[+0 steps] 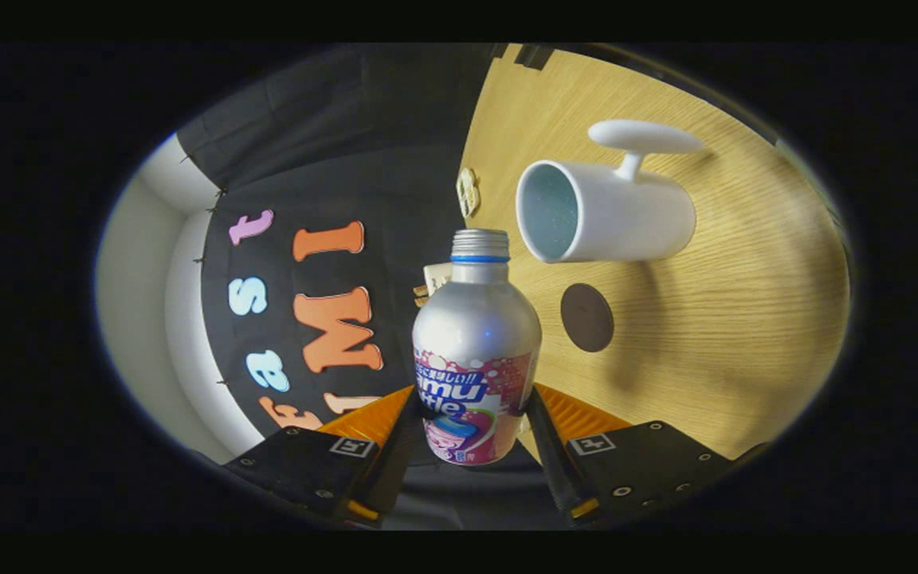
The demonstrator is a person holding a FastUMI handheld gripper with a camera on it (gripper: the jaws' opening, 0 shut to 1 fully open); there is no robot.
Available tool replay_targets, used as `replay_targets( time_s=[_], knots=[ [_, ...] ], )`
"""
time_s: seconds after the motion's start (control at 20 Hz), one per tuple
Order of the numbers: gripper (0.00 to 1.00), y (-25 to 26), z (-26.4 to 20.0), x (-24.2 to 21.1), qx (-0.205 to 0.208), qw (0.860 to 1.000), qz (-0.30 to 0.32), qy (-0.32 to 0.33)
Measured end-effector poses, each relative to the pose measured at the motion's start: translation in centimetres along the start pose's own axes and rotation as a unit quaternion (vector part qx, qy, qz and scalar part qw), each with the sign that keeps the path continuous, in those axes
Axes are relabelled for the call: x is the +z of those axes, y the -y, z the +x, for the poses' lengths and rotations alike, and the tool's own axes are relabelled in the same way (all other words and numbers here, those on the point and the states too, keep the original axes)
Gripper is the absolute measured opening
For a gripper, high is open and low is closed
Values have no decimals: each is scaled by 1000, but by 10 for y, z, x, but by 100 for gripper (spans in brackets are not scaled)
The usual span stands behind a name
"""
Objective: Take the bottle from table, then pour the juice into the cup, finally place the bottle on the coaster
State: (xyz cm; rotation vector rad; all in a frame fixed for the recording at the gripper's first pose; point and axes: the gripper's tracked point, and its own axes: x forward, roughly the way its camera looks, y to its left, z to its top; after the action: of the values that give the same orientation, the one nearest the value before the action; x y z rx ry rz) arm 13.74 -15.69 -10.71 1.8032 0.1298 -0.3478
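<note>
Bottle point(476, 351) clamped at label by gripper point(475, 414), tilted w/ neck toward cup point(602, 211) on bench point(730, 335); smooth metal, prob slippery, rigid, so grip mid-body OK.

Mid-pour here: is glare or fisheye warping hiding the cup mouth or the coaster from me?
Gripper view: soft glare on the silver bottle shoulder only, held in the claw; the white cup mouth is sharp and evenly lit, casting a soft shadow on the wooden table; the dark round coaster is clear; fisheye bends the table edge and rolls the scene sideways.
</note>
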Motion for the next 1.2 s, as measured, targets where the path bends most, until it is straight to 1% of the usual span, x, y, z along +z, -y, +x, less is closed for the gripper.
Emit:
replay_targets(
  time_s=[0.35,0.7,0.9,1.0,1.2],
  knots=[
    [73,-3,-2,2,7,999,32,-11],
    [74,-4,-1,3,2,998,58,-6],
    [74,-6,3,8,2,996,87,-3],
    [74,-10,11,5,2,996,89,-3],
    [74,-17,10,8,3,996,95,-5]
  ],
)
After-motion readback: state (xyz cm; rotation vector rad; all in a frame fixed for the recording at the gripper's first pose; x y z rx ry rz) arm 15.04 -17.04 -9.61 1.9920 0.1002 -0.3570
